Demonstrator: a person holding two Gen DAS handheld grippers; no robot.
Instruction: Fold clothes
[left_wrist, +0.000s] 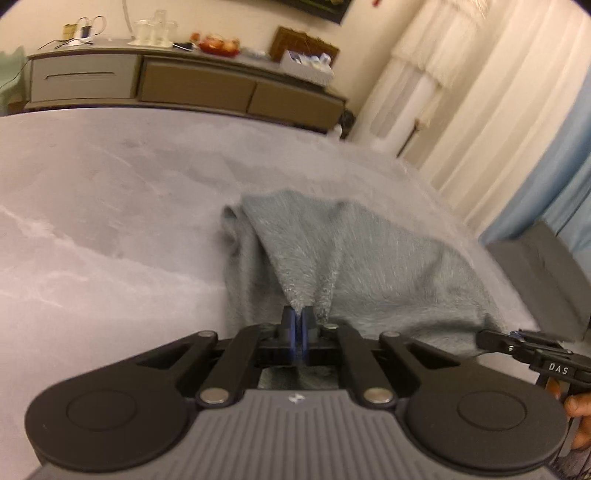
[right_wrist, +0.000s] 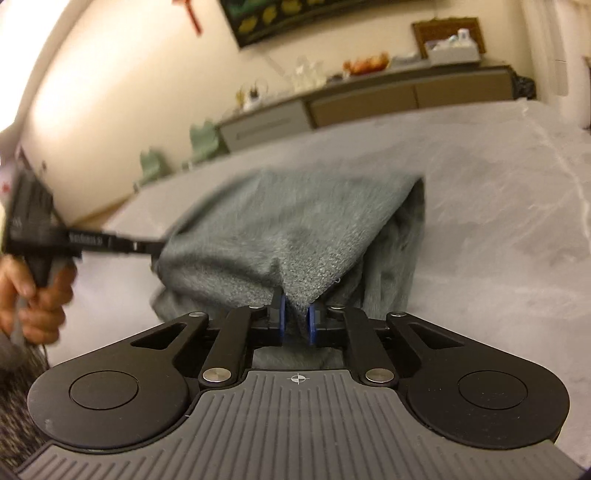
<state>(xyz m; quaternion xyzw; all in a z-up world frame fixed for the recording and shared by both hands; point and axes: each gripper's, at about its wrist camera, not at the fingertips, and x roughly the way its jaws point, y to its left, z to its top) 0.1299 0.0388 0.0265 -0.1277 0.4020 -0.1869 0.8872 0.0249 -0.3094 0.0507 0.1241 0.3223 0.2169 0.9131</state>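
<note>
A grey-green fuzzy garment (left_wrist: 354, 258) lies on a grey marbled table (left_wrist: 92, 221), its near edge lifted. My left gripper (left_wrist: 299, 317) is shut on one corner of that edge, with cloth pinched between the blue pads. My right gripper (right_wrist: 295, 314) is shut on the other corner of the garment (right_wrist: 288, 236), a thick fold filling the gap between its pads. The cloth stretches between the two grippers. The right gripper also shows in the left wrist view (left_wrist: 517, 341), and the left one in the right wrist view (right_wrist: 147, 246).
A long sideboard (left_wrist: 184, 85) with drawers, a fruit bowl and boxes stands along the far wall. White and blue curtains (left_wrist: 498, 110) hang at the right. A grey chair back (left_wrist: 543, 280) stands by the table's right edge. Green chairs (right_wrist: 201, 142) stand at the far side.
</note>
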